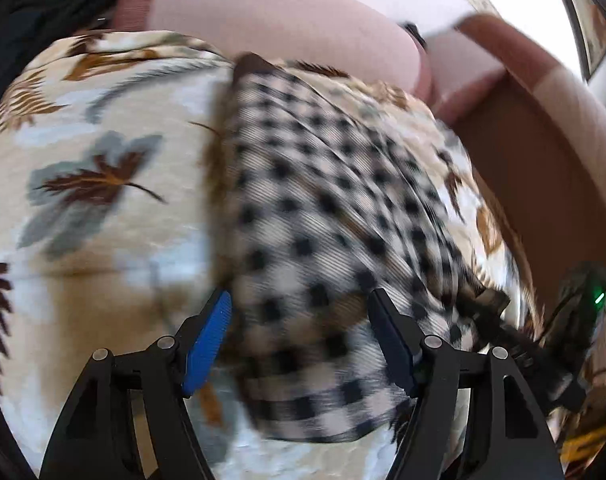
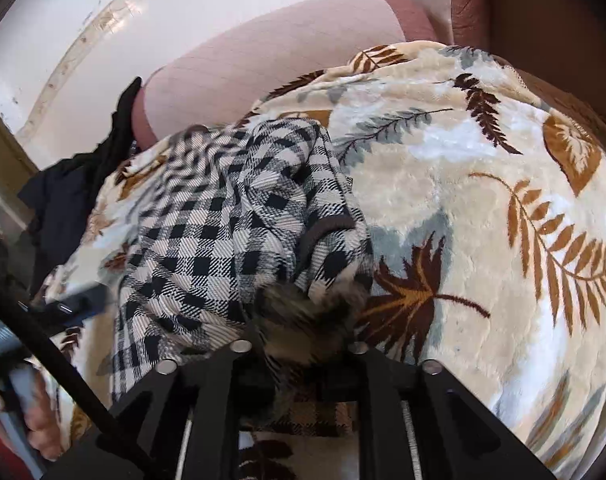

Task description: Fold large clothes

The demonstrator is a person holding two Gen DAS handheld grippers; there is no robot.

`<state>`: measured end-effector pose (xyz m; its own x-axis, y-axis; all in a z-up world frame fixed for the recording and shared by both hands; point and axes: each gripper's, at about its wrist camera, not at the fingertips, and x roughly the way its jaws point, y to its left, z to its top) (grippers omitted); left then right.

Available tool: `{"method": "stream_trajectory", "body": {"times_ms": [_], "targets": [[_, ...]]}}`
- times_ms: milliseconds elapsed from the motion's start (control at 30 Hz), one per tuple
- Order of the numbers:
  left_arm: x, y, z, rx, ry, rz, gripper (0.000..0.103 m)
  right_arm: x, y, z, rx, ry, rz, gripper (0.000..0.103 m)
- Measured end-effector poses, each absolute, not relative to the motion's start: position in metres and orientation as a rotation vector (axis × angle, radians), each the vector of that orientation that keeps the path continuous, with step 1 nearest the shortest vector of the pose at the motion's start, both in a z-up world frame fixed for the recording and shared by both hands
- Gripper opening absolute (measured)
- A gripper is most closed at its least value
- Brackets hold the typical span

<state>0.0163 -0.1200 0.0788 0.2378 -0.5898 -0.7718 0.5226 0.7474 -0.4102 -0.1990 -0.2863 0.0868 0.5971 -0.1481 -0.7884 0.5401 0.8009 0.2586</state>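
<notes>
Bedding first: plush leaf-print blanket (image 1: 103,140), cream with brown, tan and grey foliage, deep soft pile, spread as the working surface. Behind the blanket, ribbed pink cushion (image 1: 283,32), smooth and rounded. Off the blanket's far edge in the right wrist view, heap of dark clothes (image 2: 83,184), limp and shapeless.

On the blanket, roughly central: checked garment (image 1: 311,208), black-and-cream twill weave, rumpled into ridges, not yet squared. Brown trim (image 2: 327,228) curving along one edge, probably a collar or cuff; cannot tell which.

Above the blanket, over the garment's near edge: left gripper (image 1: 300,296), jaws standing well apart, nothing pinched, ribbed blue pad (image 1: 207,340) clear of the cloth. Right gripper (image 2: 299,340) low over the same garment, blurred bunch of fabric between its jaws, pads hidden; clamped or slack, cannot tell.

Judged step: spreading before the first fold. Recommended: take two matching corners, pinch a single layer only, pull taut and flat against the blanket, avoid snagging the pile, smooth ridges before creasing.
</notes>
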Motion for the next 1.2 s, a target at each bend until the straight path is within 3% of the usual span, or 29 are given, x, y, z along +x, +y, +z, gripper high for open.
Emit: {"method": "stream_trajectory", "body": {"times_ms": [133,267,500,567,600,900,1200], "targets": [[-0.002,-0.148,0.068,0.093,1.046,-0.712,0.069,-0.217,-0.308,0.114,0.597,0.692,-0.394,0.037],[-0.017,-0.159,0.061,0.189,1.018,-0.687,0.069,-0.198,-0.317,0.128,0.557,0.640,-0.375,0.039],[-0.025,-0.164,0.063,0.230,1.003,-0.650,0.069,-0.128,-0.316,0.087,0.513,0.811,-0.318,0.040],[-0.025,-0.164,0.063,0.238,1.002,-0.645,0.069,-0.120,-0.313,0.079,0.468,0.848,-0.319,0.034],[-0.027,-0.165,0.063,0.247,1.000,-0.639,0.069,-0.117,-0.310,0.077,0.457,0.866,-0.304,0.008],[-0.043,-0.186,0.062,0.389,0.957,-0.556,0.069,-0.120,-0.328,0.063,0.438,0.905,-0.448,0.007],[-0.055,-0.180,0.068,0.420,0.981,-0.548,0.069,-0.137,-0.355,0.060,0.577,0.884,-0.477,0.021]]}}
